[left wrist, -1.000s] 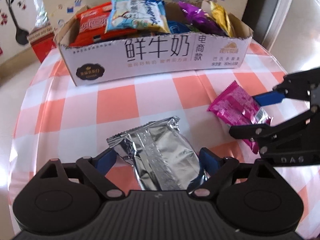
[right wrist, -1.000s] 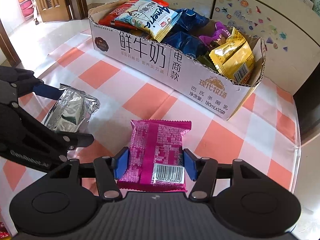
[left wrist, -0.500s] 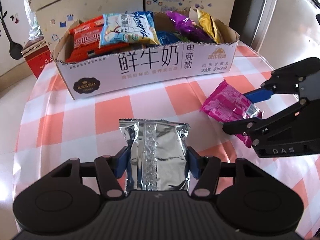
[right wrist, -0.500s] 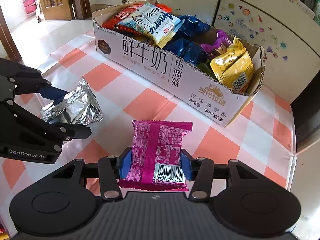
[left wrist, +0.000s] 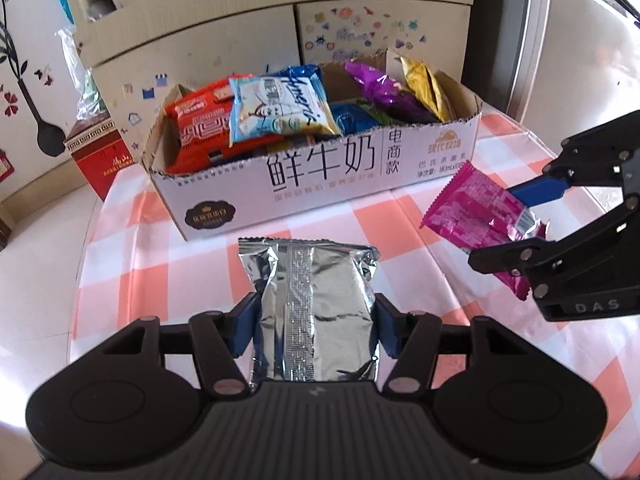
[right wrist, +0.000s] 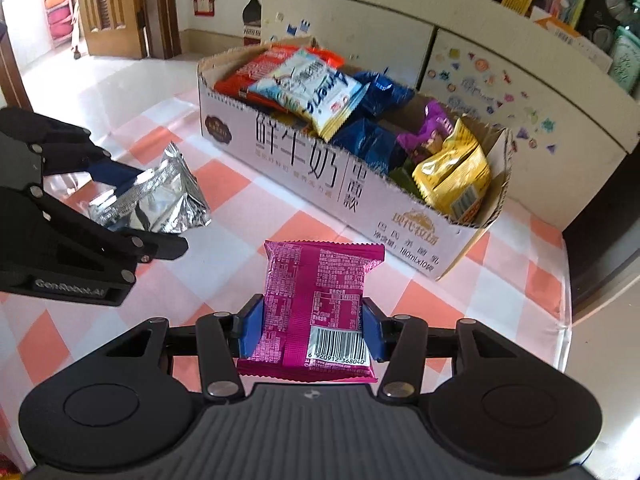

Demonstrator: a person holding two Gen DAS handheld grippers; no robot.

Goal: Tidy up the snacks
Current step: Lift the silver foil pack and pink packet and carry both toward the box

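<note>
Left wrist view only: red box (left wrist: pixel 98 160) at 10 o'clock, beside the carton's (left wrist: pixel 320 176) end. Right wrist view only: wooden door (right wrist: pixel 116 4) at 11 o'clock, and the barcode on the pink packet (right wrist: pixel 316 304).

Silver packet (left wrist: pixel 314 312): plain foil, a crimped seam down its middle, serrated top edge. Clamped between the blue pads of the left gripper (left wrist: pixel 316 326), lifted off the checked cloth (left wrist: pixel 132 264), the carton at 12 o'clock from it.

Pink packet: magenta wrapper with fine print, notched ends. Pinched by the right gripper (right wrist: pixel 312 330), above the cloth, the carton at 12 to 1 o'clock.

Carton: white, bold black characters, torn rim. Holds a red packet (left wrist: pixel 200 132), a pale blue one (left wrist: pixel 280 106), dark blue, purple (left wrist: pixel 376 88) and yellow (right wrist: pixel 454 176) ones.
</note>
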